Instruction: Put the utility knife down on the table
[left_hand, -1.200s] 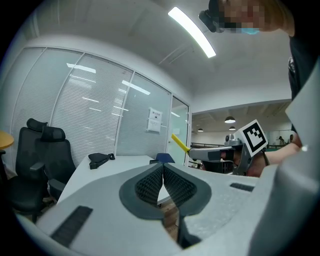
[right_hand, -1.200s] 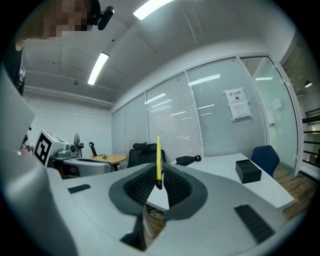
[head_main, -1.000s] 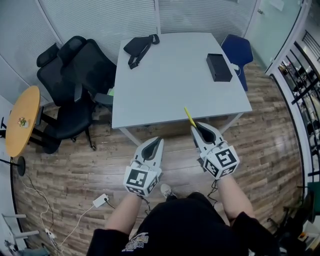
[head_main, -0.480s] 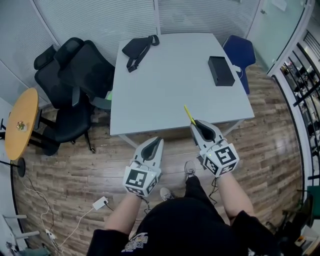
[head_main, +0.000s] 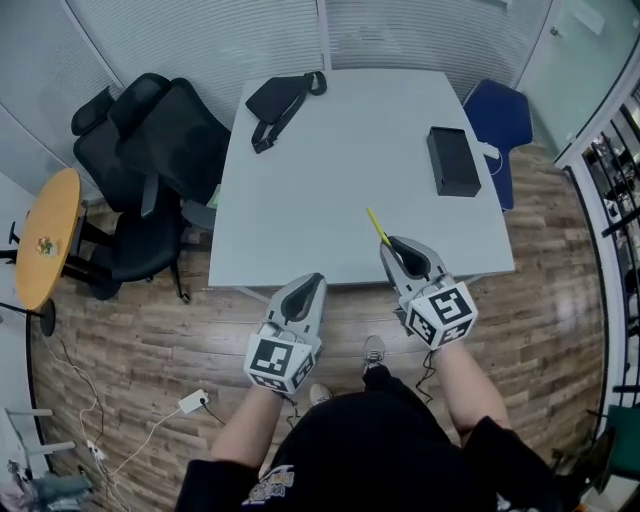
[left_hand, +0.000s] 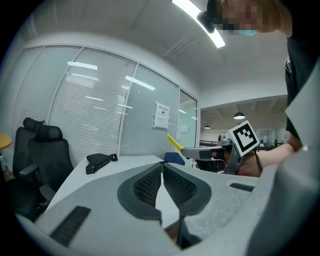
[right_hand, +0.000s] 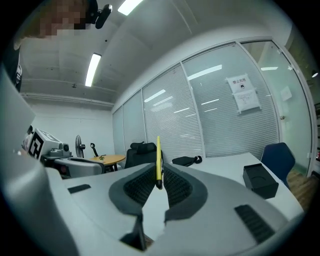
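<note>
Both grippers have come forward to the table (head_main: 330, 170) since the earlier frame, and its near edge now lies under their tips.

Head view:
- Right gripper (head_main: 388, 243): tips over the near part of the tabletop. The yellow utility knife (head_main: 377, 226) sticks out ahead of them, above the surface rather than lying on it.
- Left gripper (head_main: 315, 280): tips at the table's near edge, nothing in them.
- Tabletop: black bag (head_main: 280, 98) at the far left, black box (head_main: 452, 160) at the right, both well apart from the knife.
- Surroundings: black office chairs (head_main: 150, 150) left of the table, blue chair (head_main: 500, 115) at its far right corner, round wooden table (head_main: 45, 240) at far left.

Left gripper view: jaws closed tip to tip, nothing between the pads. The right gripper and the knife show to the right.

Right gripper view: jaws part-way closed, clamped on the knife, which stands upright between the pads. Box at right, bag beyond.
</note>
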